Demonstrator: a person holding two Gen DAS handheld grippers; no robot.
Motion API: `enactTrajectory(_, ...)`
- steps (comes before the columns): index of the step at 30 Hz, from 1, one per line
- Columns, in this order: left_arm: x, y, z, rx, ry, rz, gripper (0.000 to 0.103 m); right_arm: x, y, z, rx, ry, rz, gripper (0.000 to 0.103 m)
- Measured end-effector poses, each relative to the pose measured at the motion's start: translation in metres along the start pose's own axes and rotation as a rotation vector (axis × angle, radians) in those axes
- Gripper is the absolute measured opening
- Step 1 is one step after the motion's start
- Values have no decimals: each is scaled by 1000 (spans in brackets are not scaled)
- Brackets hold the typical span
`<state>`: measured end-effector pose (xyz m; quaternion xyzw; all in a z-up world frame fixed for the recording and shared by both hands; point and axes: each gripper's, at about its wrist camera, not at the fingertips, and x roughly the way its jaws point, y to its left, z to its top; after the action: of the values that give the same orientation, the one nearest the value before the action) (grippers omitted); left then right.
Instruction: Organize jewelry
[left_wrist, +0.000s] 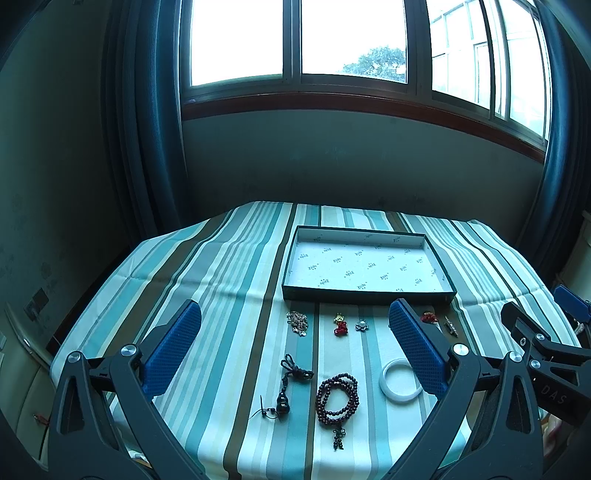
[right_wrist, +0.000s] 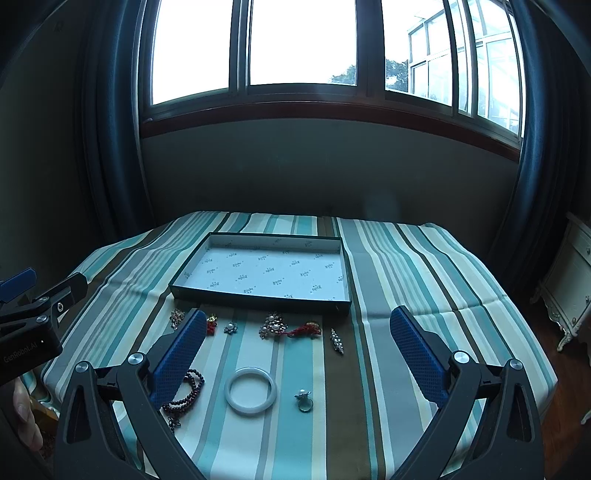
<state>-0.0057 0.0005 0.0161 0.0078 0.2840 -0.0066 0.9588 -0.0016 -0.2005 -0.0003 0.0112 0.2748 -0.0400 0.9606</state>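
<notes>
A shallow dark-rimmed tray (left_wrist: 367, 294) (right_wrist: 258, 298) with a white printed lining lies empty on the striped tablecloth. In front of it lie loose pieces: a white bangle (left_wrist: 400, 380) (right_wrist: 250, 390), a dark red bead strand (left_wrist: 337, 398) (right_wrist: 186, 395), a black gourd pendant (left_wrist: 283, 402), a pearl ring (right_wrist: 304, 400), a pearl flower brooch (left_wrist: 362, 325) (right_wrist: 230, 328), a red cord charm (left_wrist: 340, 328) (right_wrist: 304, 329), a pearl cluster brooch (right_wrist: 273, 325) and a slim crystal pin (right_wrist: 336, 340). My left gripper (left_wrist: 295, 332) and right gripper (right_wrist: 298, 334) both hover open above them, holding nothing.
The table (right_wrist: 461, 295) under the striped cloth ends near a wall with a wide window (left_wrist: 295, 44) and dark curtains (left_wrist: 147, 129) on both sides. A white cabinet (right_wrist: 570, 280) stands to the right. A hand (right_wrist: 24, 410) shows at the left edge.
</notes>
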Motion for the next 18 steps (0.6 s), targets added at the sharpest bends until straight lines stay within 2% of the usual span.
enactTrajectory(18, 0, -3, 2, 0, 3, -1, 101, -1, 1, 1, -5, 3, 3, 99)
